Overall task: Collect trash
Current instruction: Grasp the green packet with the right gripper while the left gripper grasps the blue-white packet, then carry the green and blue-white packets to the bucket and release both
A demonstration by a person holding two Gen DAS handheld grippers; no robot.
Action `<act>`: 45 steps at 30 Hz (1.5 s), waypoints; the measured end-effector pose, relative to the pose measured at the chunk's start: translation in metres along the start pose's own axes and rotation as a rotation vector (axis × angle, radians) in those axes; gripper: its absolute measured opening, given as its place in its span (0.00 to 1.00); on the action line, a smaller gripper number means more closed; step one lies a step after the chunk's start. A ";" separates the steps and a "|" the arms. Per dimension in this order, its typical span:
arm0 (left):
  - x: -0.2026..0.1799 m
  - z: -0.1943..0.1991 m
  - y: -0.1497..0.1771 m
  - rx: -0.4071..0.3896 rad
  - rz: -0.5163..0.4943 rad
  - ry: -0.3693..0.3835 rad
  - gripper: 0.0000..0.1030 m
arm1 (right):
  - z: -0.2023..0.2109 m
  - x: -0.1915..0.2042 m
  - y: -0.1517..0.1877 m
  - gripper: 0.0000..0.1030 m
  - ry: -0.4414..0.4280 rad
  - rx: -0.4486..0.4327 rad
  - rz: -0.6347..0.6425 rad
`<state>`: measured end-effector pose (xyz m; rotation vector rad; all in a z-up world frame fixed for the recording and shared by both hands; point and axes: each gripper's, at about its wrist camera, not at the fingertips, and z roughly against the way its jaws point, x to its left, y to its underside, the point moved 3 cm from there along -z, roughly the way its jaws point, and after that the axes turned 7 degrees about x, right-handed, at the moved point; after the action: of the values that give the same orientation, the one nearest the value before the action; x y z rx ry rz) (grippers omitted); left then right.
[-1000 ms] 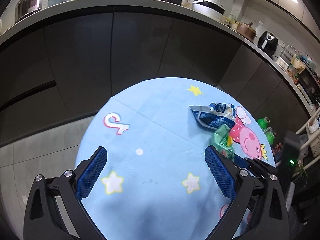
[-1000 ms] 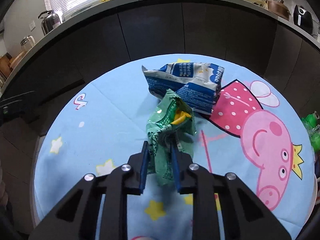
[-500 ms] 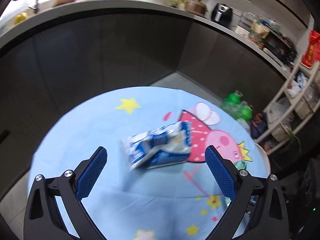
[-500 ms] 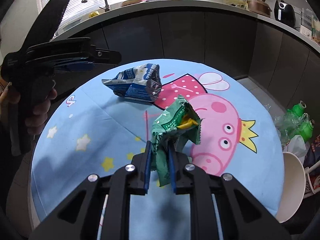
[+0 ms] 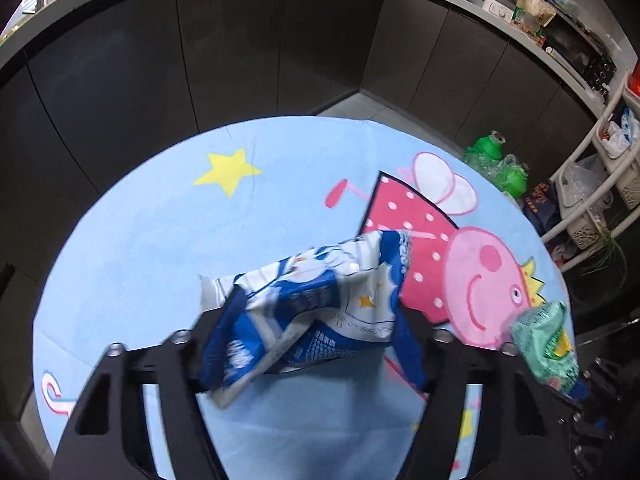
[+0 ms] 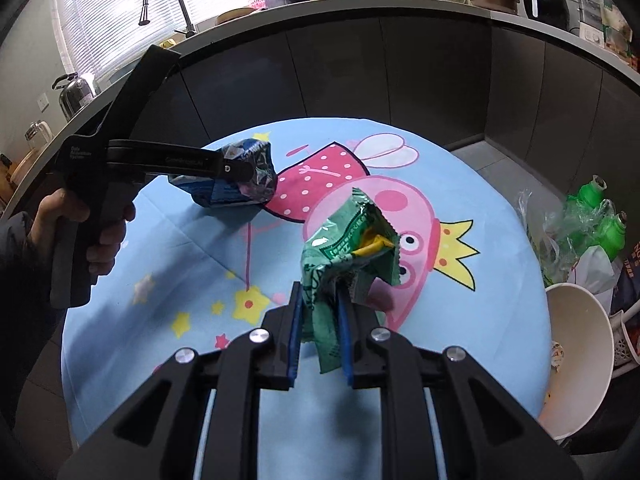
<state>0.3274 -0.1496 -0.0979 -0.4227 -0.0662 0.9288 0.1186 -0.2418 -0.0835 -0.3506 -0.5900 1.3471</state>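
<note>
Kitchen: dark cabinets [image 5: 280,48], round blue cartoon tablecloth [image 5: 160,240], white bin [image 6: 580,356] beside.

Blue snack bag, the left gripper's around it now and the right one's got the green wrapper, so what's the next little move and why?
Probably lift the blue snack bag off the tablecloth. The left gripper has just been closing, the bag crumpled between its jaws. The right gripper already holds the green wrapper raised. The white bin beside the table looks like where both should go.

Round table [image 6: 500,240] under cartoon tablecloth [image 5: 160,240]
</note>
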 end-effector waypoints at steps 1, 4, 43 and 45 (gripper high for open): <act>-0.001 0.003 0.003 -0.001 0.003 0.002 0.40 | 0.000 0.000 0.001 0.17 -0.002 -0.001 0.000; -0.005 0.011 0.014 0.014 0.017 -0.006 0.34 | 0.003 0.003 0.002 0.16 -0.018 -0.006 -0.004; -0.249 0.109 0.058 -0.122 -0.164 0.187 0.33 | 0.154 -0.150 0.074 0.16 0.057 -0.215 -0.257; -0.262 0.101 0.056 -0.111 -0.181 0.193 0.33 | 0.154 -0.161 0.078 0.16 0.059 -0.214 -0.277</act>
<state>0.1025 -0.2936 0.0062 -0.5977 0.0202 0.7045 -0.0513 -0.3972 -0.0344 -0.4626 -0.7083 1.0078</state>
